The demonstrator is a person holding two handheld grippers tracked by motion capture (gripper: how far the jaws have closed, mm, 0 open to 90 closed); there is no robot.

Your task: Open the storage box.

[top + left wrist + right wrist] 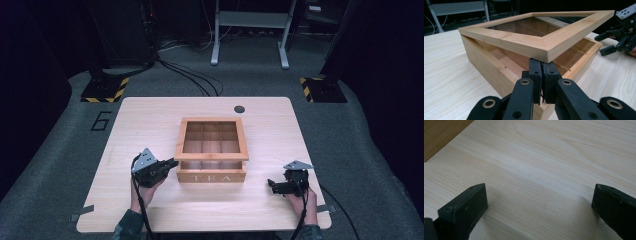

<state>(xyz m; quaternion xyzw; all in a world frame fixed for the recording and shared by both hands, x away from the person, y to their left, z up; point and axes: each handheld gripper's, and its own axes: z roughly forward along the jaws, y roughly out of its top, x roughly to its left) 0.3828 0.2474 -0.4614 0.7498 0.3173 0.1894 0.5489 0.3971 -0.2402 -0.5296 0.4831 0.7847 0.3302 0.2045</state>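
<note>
- At mid-table sits the tea box (211, 170), "TEA" on its near face, wooden dividers showing through the glass of its lid (212, 138).
- Seen from the left gripper view, the lid (541, 37) is tilted up at the corner nearest me, with a wedge of gap over the box (486, 62) beneath.
- My left gripper (171, 162) is at the box's near left corner; its jaws are pressed together with almost no gap, their tips (541, 75) right under the raised lid corner, touching its underside.
- My right gripper (272, 186) rests well apart from the box, low over the bare table (150, 125) at the near right; its jaws stand wide, nothing between them but wood grain (536, 182).
- From the left gripper view, my right gripper (610, 42) shows beyond the box's far corner, jaws parted.
- Near the table's far edge is a dark round hole (239, 109), clear of the box.
- Behind the table, black cables (195, 80) run over grey carpet, a white frame (250, 30) stands beyond, and two striped base plates (105, 90) flank the far corners.
</note>
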